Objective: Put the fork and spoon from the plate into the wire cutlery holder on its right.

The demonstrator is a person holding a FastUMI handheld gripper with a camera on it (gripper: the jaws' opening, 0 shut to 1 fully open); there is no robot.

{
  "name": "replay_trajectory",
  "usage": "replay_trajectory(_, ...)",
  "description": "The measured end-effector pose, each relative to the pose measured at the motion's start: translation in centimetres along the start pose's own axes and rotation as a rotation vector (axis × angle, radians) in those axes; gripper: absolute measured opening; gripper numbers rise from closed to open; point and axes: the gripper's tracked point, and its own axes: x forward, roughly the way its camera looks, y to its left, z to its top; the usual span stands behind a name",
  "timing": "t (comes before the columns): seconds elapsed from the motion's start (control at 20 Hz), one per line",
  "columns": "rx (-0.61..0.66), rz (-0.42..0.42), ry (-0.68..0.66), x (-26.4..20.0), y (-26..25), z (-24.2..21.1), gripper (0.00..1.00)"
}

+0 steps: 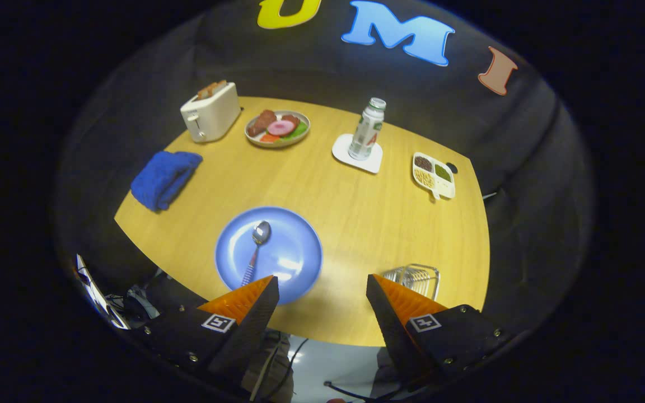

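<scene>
On the blue plate [294,254] I see the spoon [256,246] lying with its bowl pointing away from me, handle toward my left finger. I can make out no fork on the plate. The wire cutlery holder [415,278] stands on the table [356,207] to the right of the plate, partly behind my right finger, and I cannot tell what is inside it. So the spoon is left to move; the fork may already be in the holder. My hand-held gripper [322,285] hangs wide open just short of the plate, gripping and touching nothing
</scene>
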Motion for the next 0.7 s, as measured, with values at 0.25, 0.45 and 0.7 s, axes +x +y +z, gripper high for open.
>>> replay_trajectory(0.25,0.015,0.018,-0.034,0.3,2.9,0.5,0.97)
replay_trajectory(0.45,0.003,0.047,-0.049,1.4,5.4,0.6,0.97)
replay_trajectory(0.7,0.012,0.068,-0.024,3.2,7.7,-0.8,0.97)
